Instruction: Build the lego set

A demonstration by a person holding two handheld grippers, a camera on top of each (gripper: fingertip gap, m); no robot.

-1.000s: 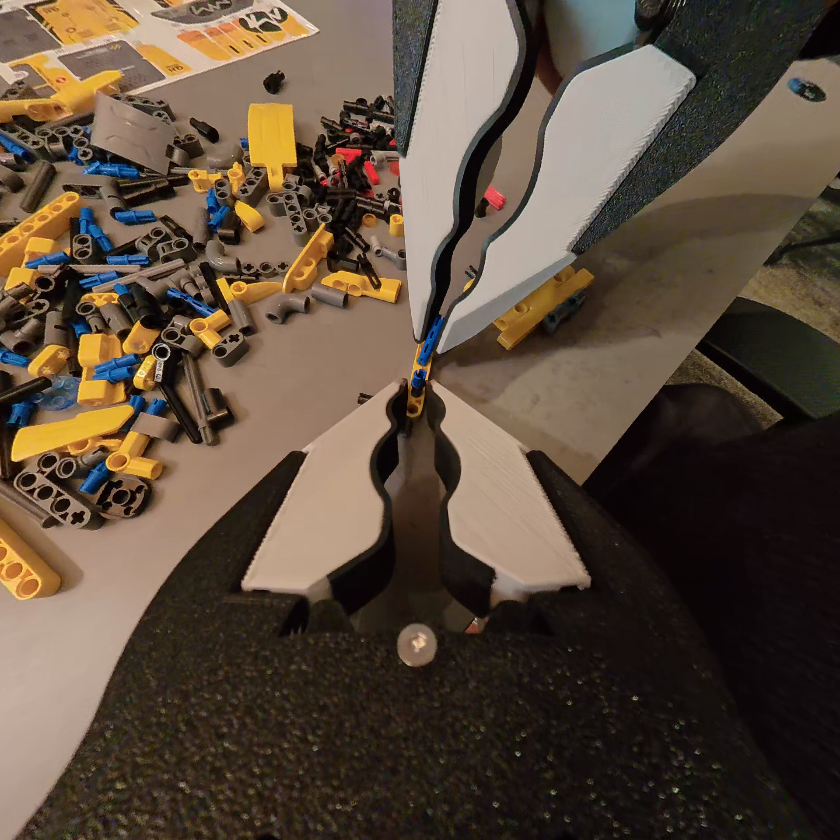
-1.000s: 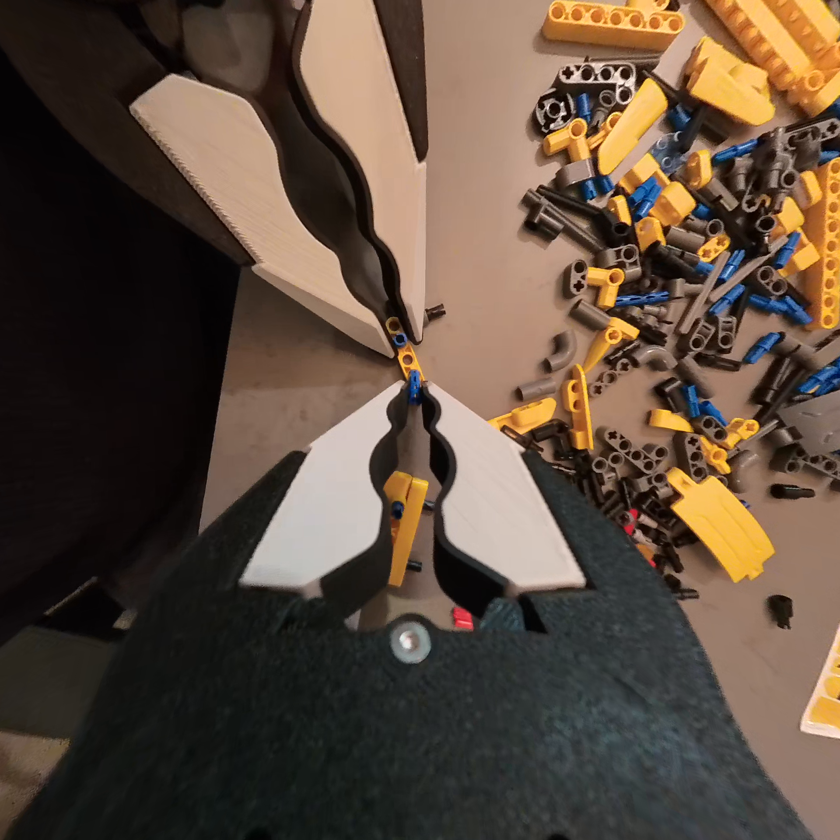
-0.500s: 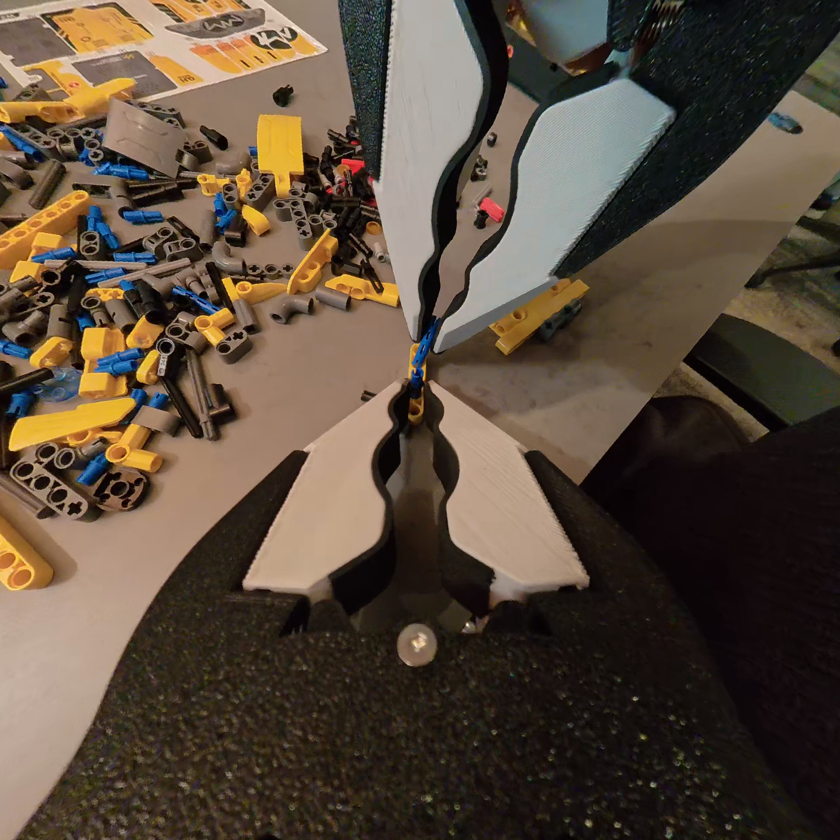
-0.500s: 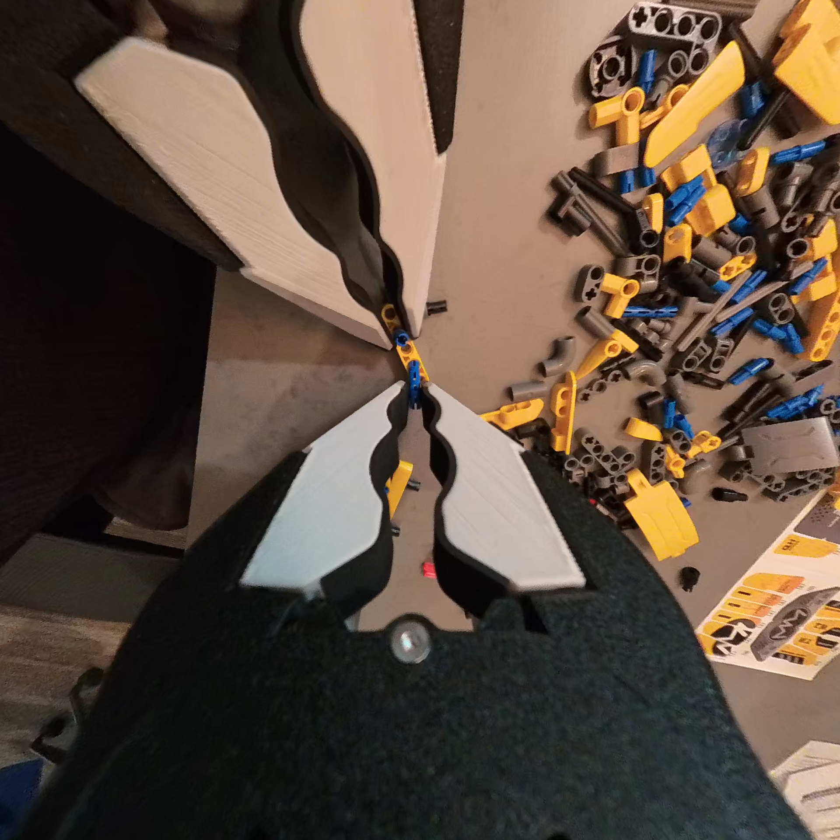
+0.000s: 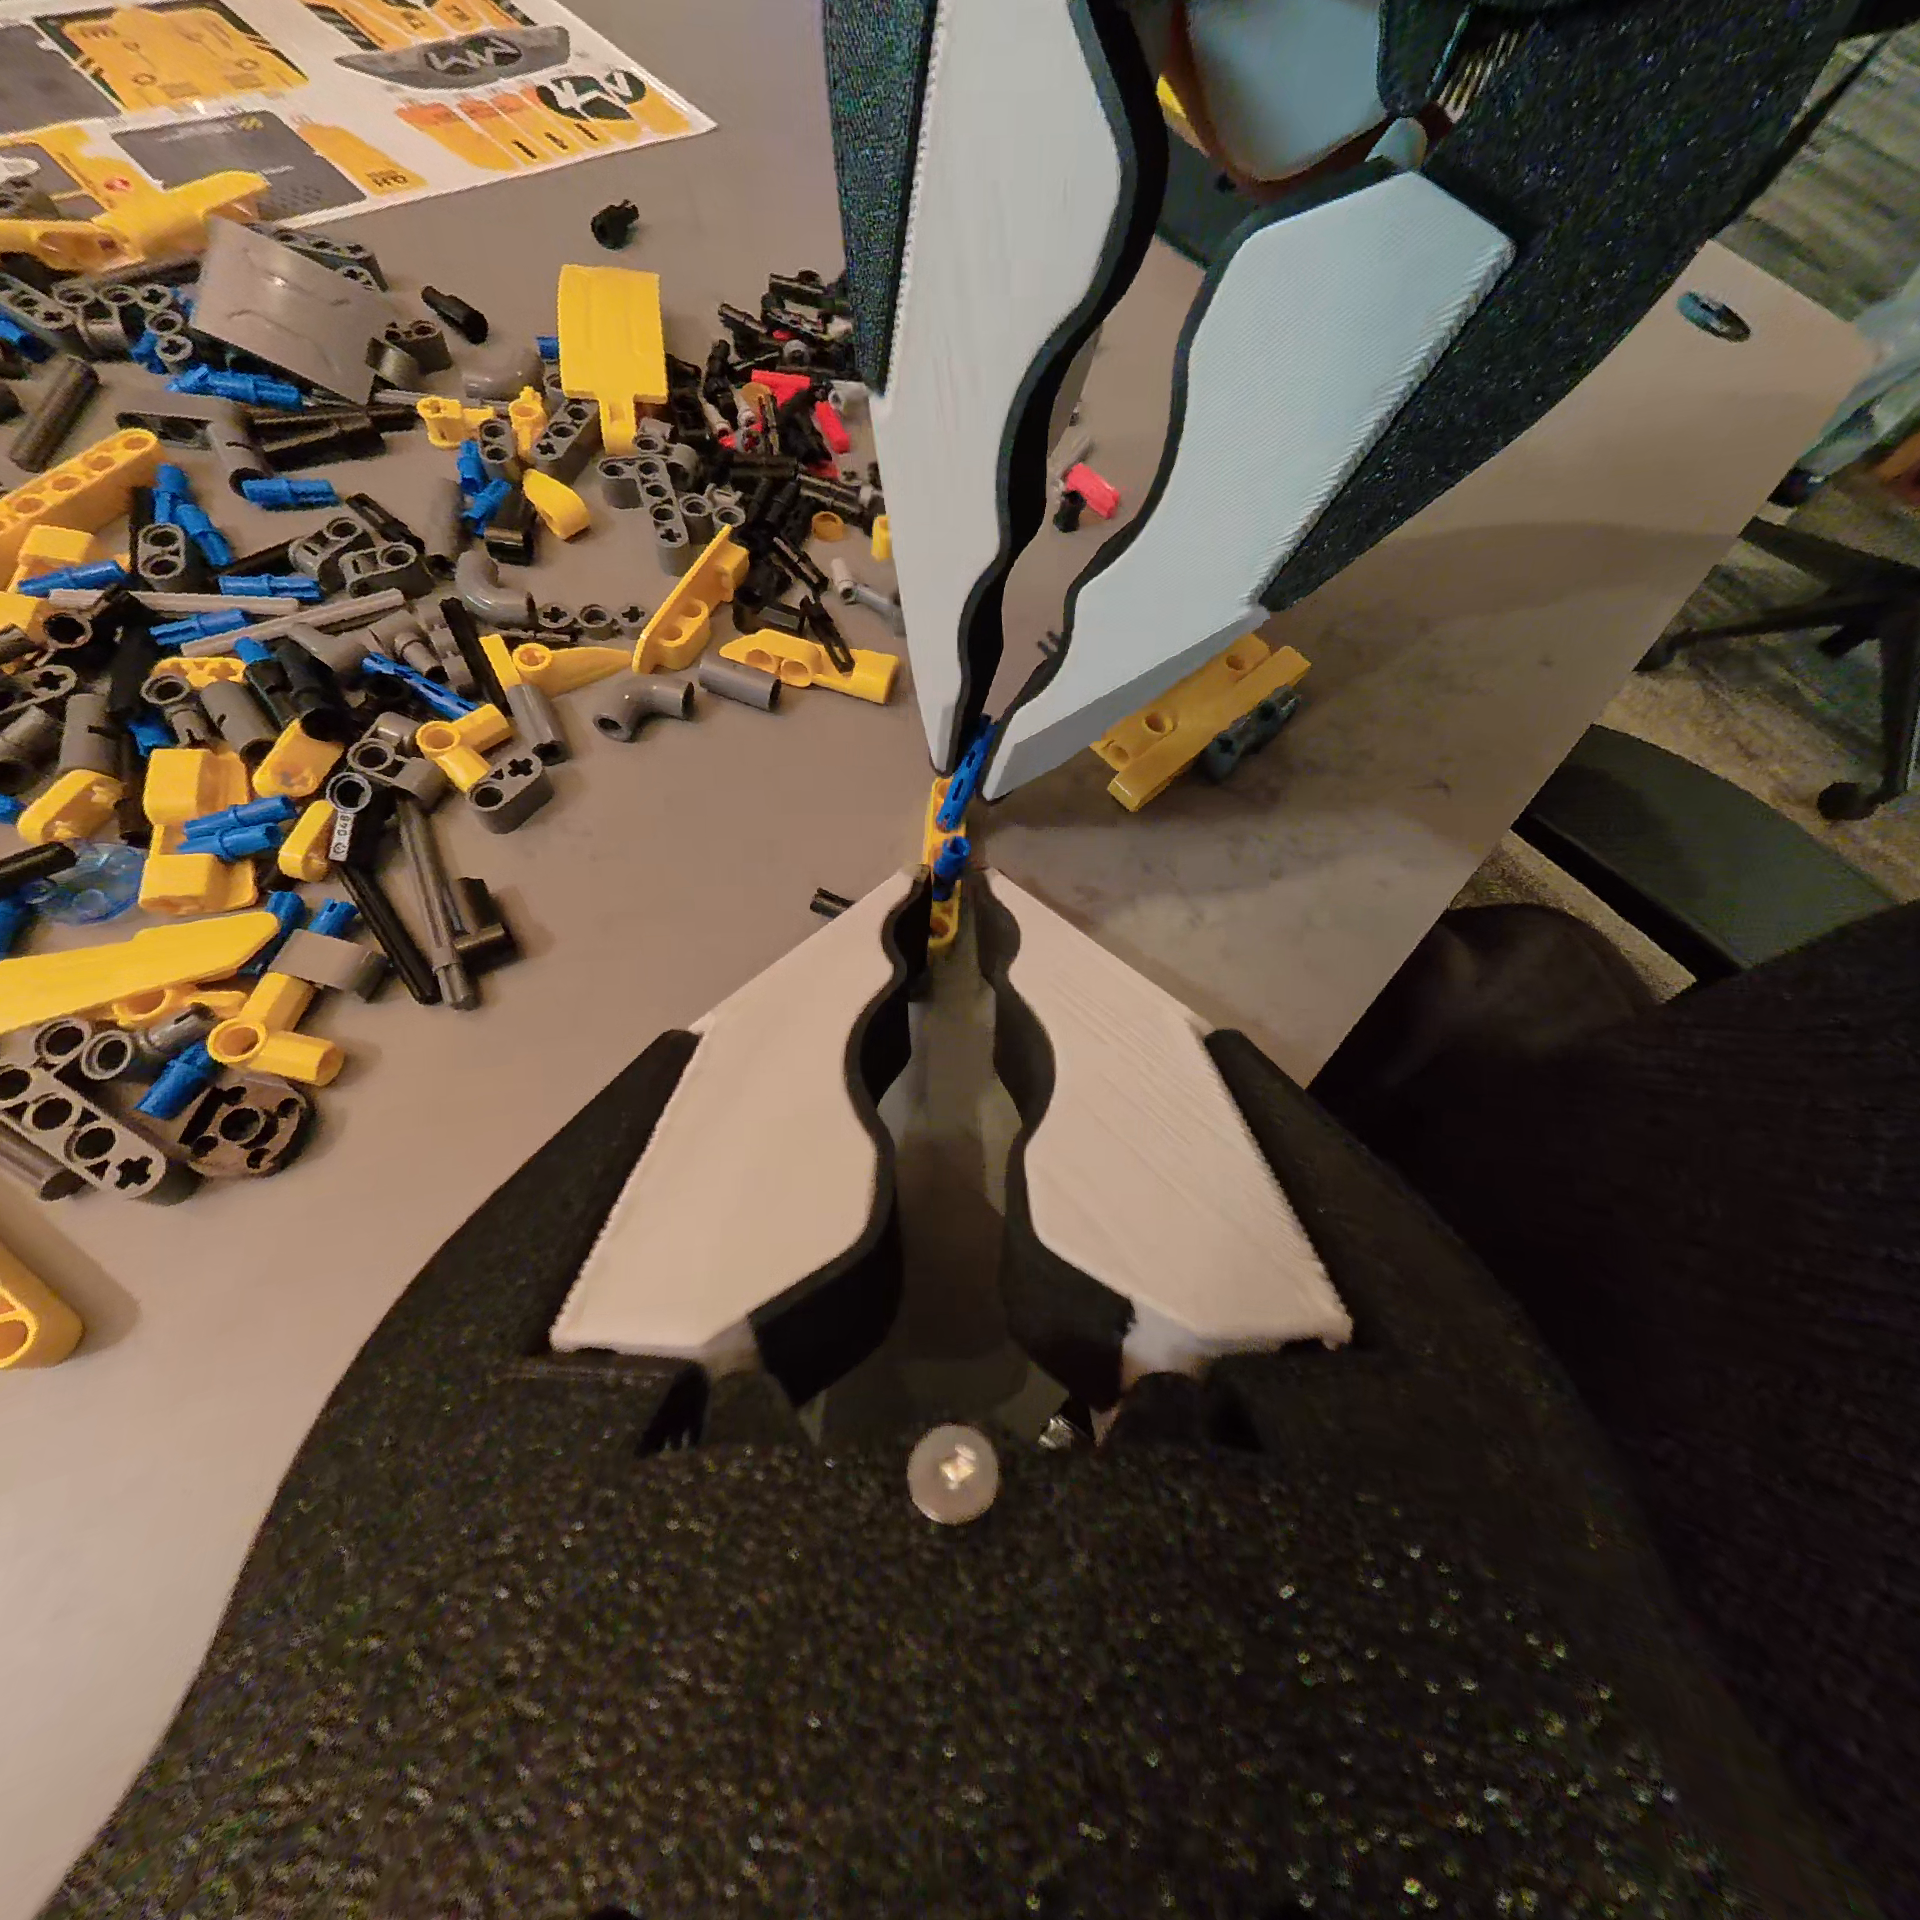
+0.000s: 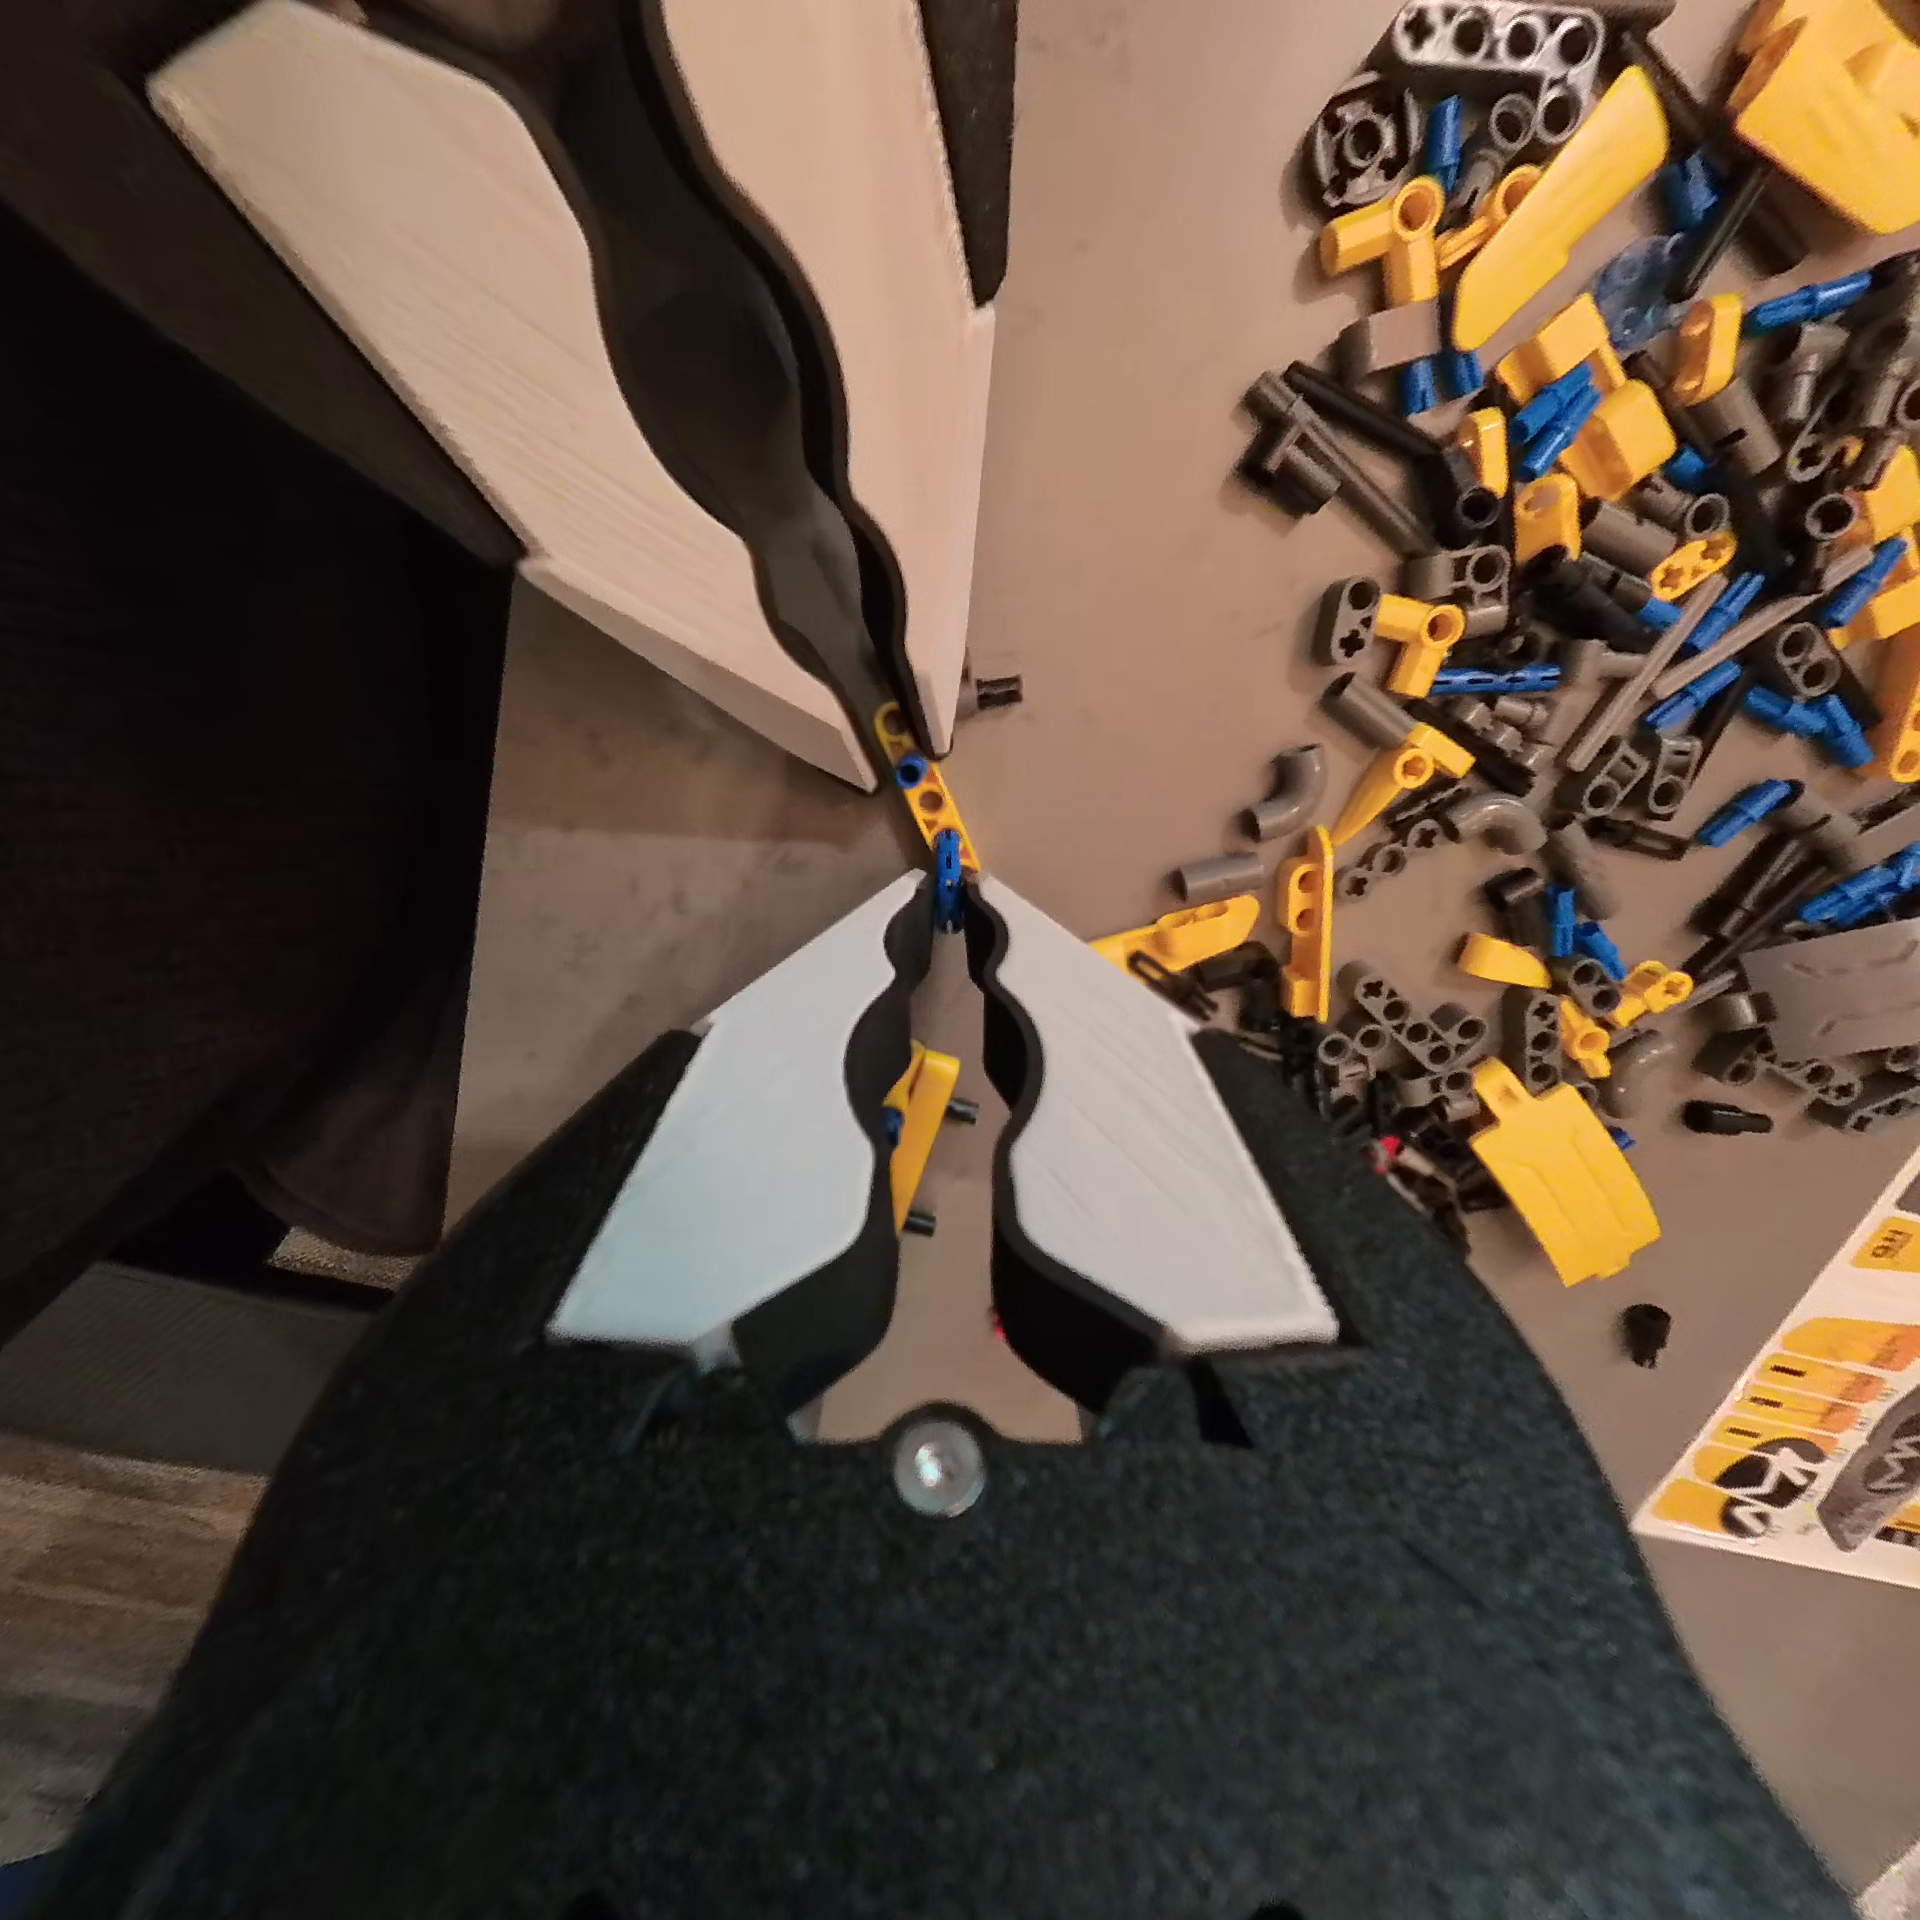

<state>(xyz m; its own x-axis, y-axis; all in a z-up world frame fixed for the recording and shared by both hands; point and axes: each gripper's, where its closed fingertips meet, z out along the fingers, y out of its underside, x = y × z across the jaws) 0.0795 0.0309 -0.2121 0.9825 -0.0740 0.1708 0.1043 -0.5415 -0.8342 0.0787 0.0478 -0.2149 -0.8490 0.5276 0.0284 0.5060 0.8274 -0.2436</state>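
Observation:
My left gripper (image 5: pixel 945 899) is shut on the lower end of a thin yellow beam with holes (image 5: pixel 943 821), held above the grey table (image 5: pixel 675 935). My right gripper (image 5: pixel 971 753) comes in from above, tip to tip with the left one. It is shut on a blue pin (image 5: pixel 974 764) that sits at the beam's far end. A second blue pin (image 5: pixel 945 864) sits in the beam by the left tips. In the right wrist view, my right gripper (image 6: pixel 945 896) pinches the blue pin (image 6: pixel 945 871) against the beam (image 6: pixel 932 802). The left gripper (image 6: pixel 902 743) holds the beam's other end.
A wide pile of yellow, blue, grey and black building parts (image 5: pixel 312 675) covers the table's left; it also shows in the right wrist view (image 6: pixel 1610 623). A small yellow sub-assembly (image 5: pixel 1195 727) lies near the table edge. A printed sheet (image 5: pixel 312 94) lies at the back. A chair (image 5: pixel 1683 862) stands beyond the edge. Only a small space, under 4 cm, lies between the two pairs of fingers.
Both grippers stay shut and tip to tip on the beam and pin. The right gripper has swung a little, so the pile sits differently in its view.

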